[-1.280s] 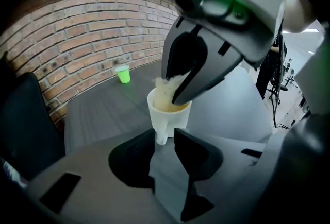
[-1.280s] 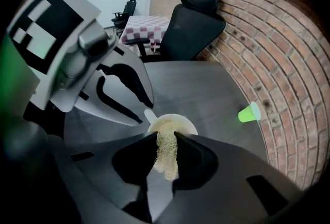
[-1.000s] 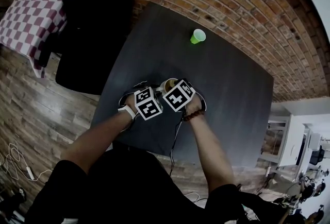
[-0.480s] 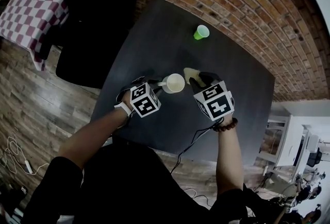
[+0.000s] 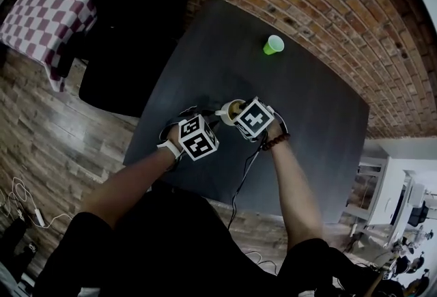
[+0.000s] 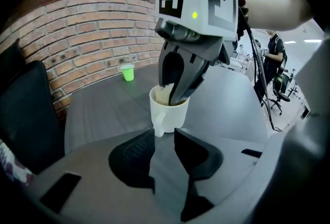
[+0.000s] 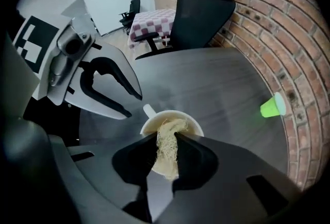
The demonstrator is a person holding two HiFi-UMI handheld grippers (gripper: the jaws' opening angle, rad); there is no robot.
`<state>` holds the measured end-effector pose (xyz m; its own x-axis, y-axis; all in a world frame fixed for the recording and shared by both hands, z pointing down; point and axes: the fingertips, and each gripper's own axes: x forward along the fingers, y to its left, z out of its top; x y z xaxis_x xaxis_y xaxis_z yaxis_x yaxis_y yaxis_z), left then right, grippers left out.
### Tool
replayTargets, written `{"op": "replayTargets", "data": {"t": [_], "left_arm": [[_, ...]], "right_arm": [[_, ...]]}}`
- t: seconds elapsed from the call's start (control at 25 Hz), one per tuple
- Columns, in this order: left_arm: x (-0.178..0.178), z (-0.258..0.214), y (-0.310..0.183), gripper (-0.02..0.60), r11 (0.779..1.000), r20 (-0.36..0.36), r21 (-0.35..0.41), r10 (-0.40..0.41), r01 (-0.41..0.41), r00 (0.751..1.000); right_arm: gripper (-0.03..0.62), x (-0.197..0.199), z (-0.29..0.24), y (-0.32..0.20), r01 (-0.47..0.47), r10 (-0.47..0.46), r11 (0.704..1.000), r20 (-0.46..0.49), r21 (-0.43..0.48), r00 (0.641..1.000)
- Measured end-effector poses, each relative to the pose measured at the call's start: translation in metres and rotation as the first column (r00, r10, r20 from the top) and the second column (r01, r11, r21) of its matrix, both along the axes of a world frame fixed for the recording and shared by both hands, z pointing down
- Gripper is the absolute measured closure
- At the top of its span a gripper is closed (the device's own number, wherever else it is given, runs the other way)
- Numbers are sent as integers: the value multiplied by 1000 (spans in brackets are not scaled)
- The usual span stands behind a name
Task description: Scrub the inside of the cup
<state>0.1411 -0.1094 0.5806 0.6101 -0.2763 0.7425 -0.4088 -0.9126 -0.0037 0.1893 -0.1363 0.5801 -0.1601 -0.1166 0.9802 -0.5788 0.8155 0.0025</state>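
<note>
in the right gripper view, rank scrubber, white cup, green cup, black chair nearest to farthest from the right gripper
1. scrubber, in its fingers
2. white cup, just ahead
3. green cup, far right
4. black chair, beyond the table

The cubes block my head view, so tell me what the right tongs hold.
Observer: The right tongs are shut on a pale fibrous scrubber.
Operator: Say where its far end is.
Observer: Inside the cup, over the near rim.
Operator: Now report the left tongs.
Observer: The left tongs are open; the handle points at them, just beyond their tips.
</note>
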Motion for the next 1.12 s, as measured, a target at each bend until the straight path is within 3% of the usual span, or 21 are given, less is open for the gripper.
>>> {"op": "replayTargets", "data": {"t": [0.2,0.4,0.48,0.56,0.64,0.72,0.8,0.84,0.96,1.12], "left_arm": [[2,3,-4,454,1000,15,8,15,-16,1000],[2,2,-6,454,1000,14,11,20,-20,1000],[0,3,-6,454,1000,14,8,17,-17,1000],[-2,3,-6,454,1000,12,3,13,-13,1000],[-3,2,-6,454,1000,12,4,11,-11,1000],[-3,2,-6,454,1000,12,5,12,-12,1000],[-2,-1,-5,454,1000,10,8,14,-14,1000],[0,-2,-5,454,1000,9,9,15,-15,1000],[1,-6,-3,454,1000,7,15,17,-17,1000],[-1,-5,-4,454,999,19,26,20,-20,1000]], "right_arm": [[503,-7,4,0,-33,40,996,75,-88,996],[503,-5,-43,1,-77,110,986,228,-149,967],[503,-4,-72,-1,-85,125,986,300,-143,946],[503,2,-100,-9,-81,103,993,320,-81,942],[503,4,-119,-18,-2,-9,999,258,40,966],[503,2,-117,-15,197,-214,971,114,137,970],[503,-2,-95,-2,380,-382,917,-15,122,924],[503,-4,-81,6,429,-427,898,-47,92,903],[503,-7,-43,16,467,-463,884,-82,36,883],[503,-6,-5,9,443,-437,896,-126,24,891]]}}
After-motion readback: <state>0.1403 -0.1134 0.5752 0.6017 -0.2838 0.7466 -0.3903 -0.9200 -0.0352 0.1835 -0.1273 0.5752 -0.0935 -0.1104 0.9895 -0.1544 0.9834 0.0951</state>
